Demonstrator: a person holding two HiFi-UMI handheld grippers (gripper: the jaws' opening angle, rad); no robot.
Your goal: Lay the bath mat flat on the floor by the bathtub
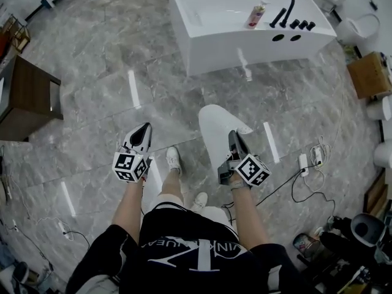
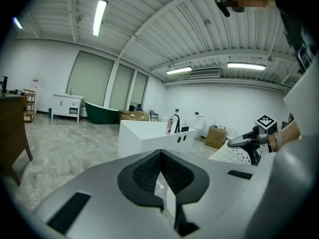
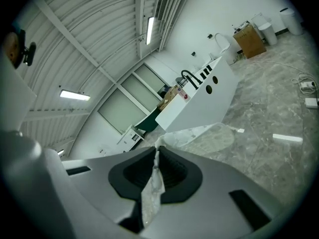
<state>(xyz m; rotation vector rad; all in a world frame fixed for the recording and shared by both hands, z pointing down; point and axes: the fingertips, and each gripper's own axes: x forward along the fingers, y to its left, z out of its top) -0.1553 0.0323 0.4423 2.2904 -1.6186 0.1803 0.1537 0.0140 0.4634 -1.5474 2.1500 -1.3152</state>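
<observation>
Ahead of bath mat (image 1: 215, 133): bathtub (image 1: 245, 49); rightward, power strip (image 1: 302, 162).

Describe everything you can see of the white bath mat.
The white oval bath mat looks thin and flexible, and it is dotted with small holes. It is not yet laid flat. The right gripper is shut on one edge, which bunches between the jaws. The rest fans out ahead over the grey marble floor, short of the white bathtub. Whether its far end touches the floor cannot be told. The left gripper is apart from it.
</observation>
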